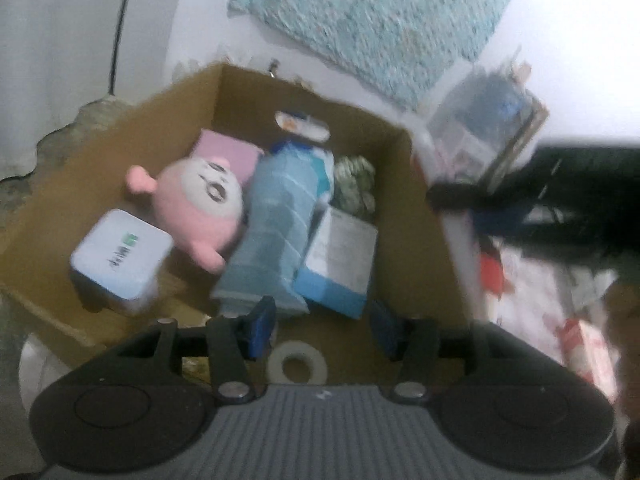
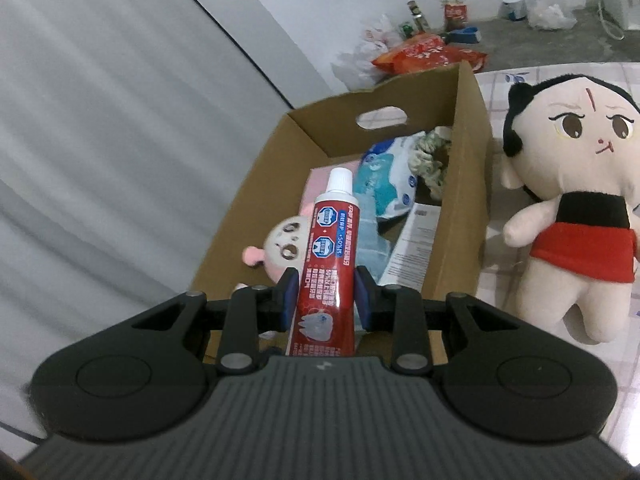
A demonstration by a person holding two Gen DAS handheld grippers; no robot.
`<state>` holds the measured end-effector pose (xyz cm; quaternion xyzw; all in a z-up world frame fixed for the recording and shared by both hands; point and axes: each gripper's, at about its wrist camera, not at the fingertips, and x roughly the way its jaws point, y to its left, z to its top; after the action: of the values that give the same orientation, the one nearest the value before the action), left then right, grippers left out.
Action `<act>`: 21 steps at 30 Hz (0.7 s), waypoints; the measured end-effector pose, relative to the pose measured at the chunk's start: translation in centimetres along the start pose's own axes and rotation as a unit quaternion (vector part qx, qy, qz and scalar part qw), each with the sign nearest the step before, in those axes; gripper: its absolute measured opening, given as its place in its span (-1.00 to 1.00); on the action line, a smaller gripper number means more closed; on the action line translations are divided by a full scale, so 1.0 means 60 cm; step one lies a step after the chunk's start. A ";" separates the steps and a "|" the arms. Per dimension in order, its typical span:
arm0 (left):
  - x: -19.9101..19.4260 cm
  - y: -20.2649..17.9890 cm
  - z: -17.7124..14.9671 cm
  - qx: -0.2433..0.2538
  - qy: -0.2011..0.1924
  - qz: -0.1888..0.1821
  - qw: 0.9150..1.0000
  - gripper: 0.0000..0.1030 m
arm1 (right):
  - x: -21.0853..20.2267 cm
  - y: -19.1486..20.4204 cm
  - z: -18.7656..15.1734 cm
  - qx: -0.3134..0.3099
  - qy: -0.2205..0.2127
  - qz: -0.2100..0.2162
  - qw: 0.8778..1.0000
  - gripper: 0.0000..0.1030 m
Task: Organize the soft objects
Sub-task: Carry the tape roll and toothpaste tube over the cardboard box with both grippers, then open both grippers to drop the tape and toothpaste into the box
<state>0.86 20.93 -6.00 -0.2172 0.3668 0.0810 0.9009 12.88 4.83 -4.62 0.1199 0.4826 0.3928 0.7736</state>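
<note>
My red toothpaste tube [image 2: 326,256] stands upright with its white cap up, over the open cardboard box [image 2: 466,184]. Inside lie a pink round plush [image 1: 198,208], blue wipes packs [image 1: 276,216] and a white tissue pack [image 1: 120,258]; a black-haired doll [image 2: 576,208] lies beside the box.

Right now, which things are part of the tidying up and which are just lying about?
Part of the tidying:
- cardboard box
- toothpaste tube, clamped in the right gripper
- pink plush toy in the box
- big-headed doll beside the box

Just lying about:
- red snack bags
- cans by the wall
- blue rug
</note>
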 end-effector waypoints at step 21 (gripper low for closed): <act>-0.094 0.053 0.016 -0.030 -0.104 0.043 0.993 0.26 | 0.021 0.078 -0.051 -0.139 -0.066 -0.172 0.973 -0.15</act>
<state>-3.56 24.32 -2.50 -0.2187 0.2772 0.1531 0.9230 8.30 8.25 -4.33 -0.0484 0.3847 0.3084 0.8687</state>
